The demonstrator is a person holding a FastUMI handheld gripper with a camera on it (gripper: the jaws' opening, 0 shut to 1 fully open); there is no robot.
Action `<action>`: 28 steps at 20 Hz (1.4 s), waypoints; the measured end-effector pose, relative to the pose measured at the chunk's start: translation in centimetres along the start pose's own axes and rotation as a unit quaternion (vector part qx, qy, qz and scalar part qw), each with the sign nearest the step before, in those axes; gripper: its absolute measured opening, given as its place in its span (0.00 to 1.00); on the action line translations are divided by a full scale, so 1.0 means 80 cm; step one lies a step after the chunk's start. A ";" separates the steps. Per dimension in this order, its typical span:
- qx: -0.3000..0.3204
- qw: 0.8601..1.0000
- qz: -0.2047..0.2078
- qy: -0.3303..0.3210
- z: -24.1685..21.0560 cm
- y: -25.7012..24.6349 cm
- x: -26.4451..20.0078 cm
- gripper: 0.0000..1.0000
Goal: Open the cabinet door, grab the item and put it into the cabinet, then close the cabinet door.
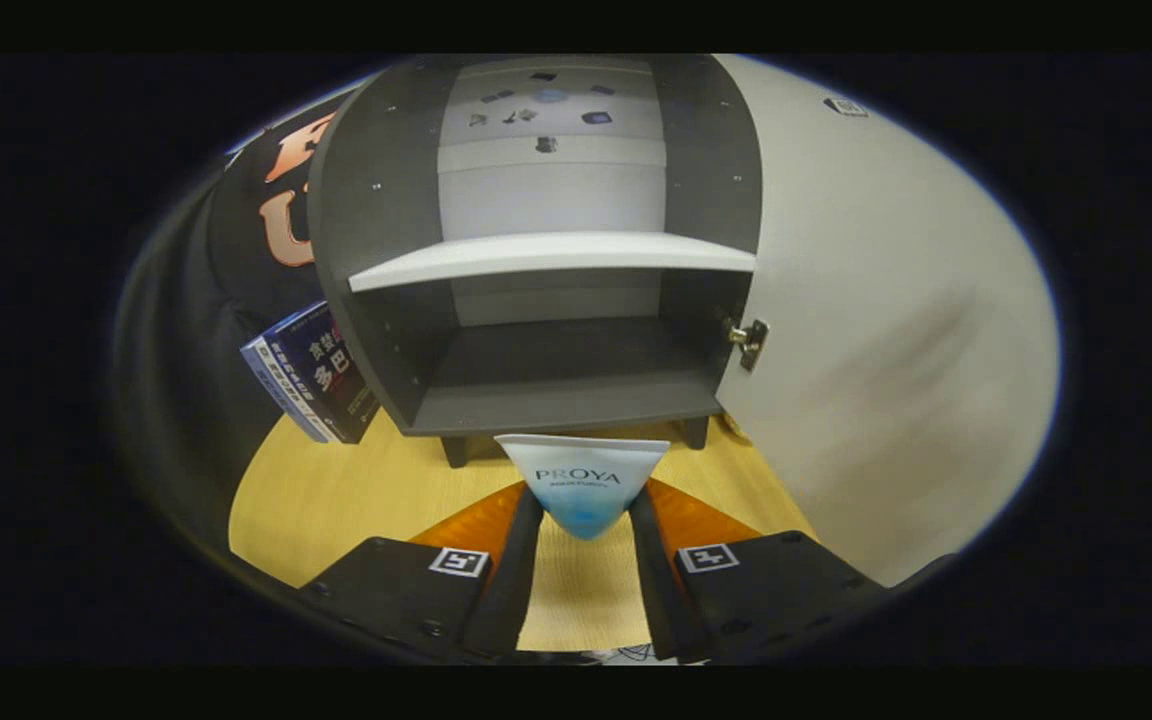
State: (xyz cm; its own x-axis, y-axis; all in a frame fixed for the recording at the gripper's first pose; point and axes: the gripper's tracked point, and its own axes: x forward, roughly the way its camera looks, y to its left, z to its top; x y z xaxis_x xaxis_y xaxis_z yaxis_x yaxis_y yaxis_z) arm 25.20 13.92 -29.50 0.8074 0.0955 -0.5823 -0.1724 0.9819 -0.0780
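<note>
Item 1. Gripper (584, 520): two fingers running forward at six o'clock, pinching a tube between their tips. Both fingers appear to press on the tube's lower, tapered end; the hold looks narrow, low on the body.

Item 2. Tube (584, 480): white top, blue lower end, held upright between the fingertips, its broad flat end at twelve o'clock from the tips and level with the cabinet's base edge. It is clear of the tabletop as far as can be judged.

Item 3. Table (316, 500): pale wood surface under and around the fingers.

Item 4. Cabinet (556, 300): dark carcass, just beyond the tube at twelve o'clock, standing on short feet. A lower compartment (556, 370) sits open and bare; a white shelf (551, 255) divides it from the upper compartment.

Item 5. Cabinet door (886, 330): light panel, swung wide open at two to three o'clock, hinge (748, 340) visible at its inner edge.

Item 6. Books (311, 375): leaning against the cabinet's outer side at ten o'clock.

Risks, judged:
- The tube's top may strike the base edge if driven forward without lifting, since that edge stands directly ahead of it.
- The tapered, likely slick end may slip or swivel in so small a pinch, dropping the tube short of the compartment.
- Raised too high, it may catch the white shelf.
- A drift toward three o'clock may knock the door or hinge.
</note>
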 end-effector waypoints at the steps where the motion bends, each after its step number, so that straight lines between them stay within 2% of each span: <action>1: -0.003 1.000 0.005 -0.003 0.018 0.005 -0.008 0.55; 5: -0.018 0.999 0.031 -0.025 0.093 0.029 -0.037 0.55; 9: -0.056 0.997 0.034 -0.050 0.159 0.041 -0.057 0.55; 14: -0.070 0.994 0.030 -0.073 0.236 0.047 -0.061 0.55; 22: -0.054 0.995 0.024 -0.074 0.323 0.053 0.000 0.54; 28: -0.046 0.998 0.020 -0.028 0.328 0.048 0.073 0.55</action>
State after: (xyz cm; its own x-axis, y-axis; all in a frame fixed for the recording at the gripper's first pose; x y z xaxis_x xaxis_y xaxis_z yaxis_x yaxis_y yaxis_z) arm 44.08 22.55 -11.96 0.8284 0.1458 -0.5408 -0.2543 0.9582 -0.1312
